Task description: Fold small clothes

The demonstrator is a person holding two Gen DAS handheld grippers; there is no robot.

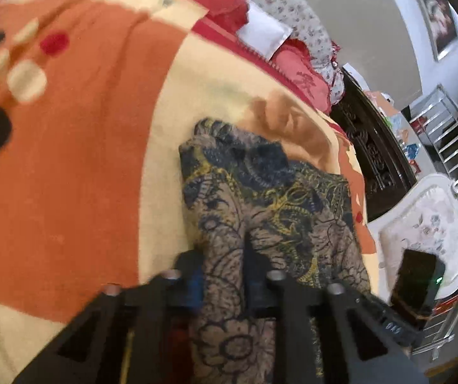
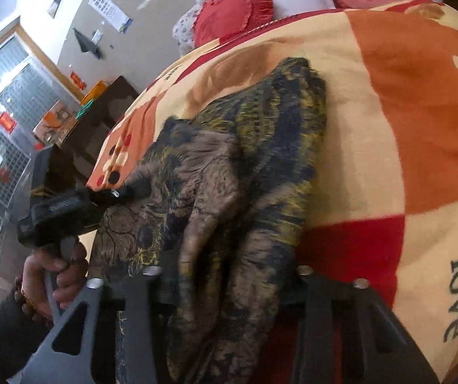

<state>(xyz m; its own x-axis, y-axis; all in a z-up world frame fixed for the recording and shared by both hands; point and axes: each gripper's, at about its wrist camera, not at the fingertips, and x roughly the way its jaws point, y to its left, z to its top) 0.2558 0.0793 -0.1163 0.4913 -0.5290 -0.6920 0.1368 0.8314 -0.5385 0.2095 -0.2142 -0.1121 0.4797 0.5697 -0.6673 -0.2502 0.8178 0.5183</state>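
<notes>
We see the patterned garment (image 1: 261, 192) bunched on the bed's blanket (image 1: 68, 160). Our left tongs (image 1: 224, 275) pinch its near edge; our right tongs (image 2: 229, 281) stand spread, cloth lying between them.

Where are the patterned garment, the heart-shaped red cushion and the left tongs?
patterned garment (image 1: 261, 192), left wrist view, on its dark floral middle.
heart-shaped red cushion (image 2: 229, 19), right wrist view, on its red centre.
left tongs (image 1: 224, 252), left wrist view, midway between the tips, gripping cloth.

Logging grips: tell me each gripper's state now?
Left gripper: shut on the brown-and-blue patterned garment.
Right gripper: open, the garment between its jaws.
</notes>
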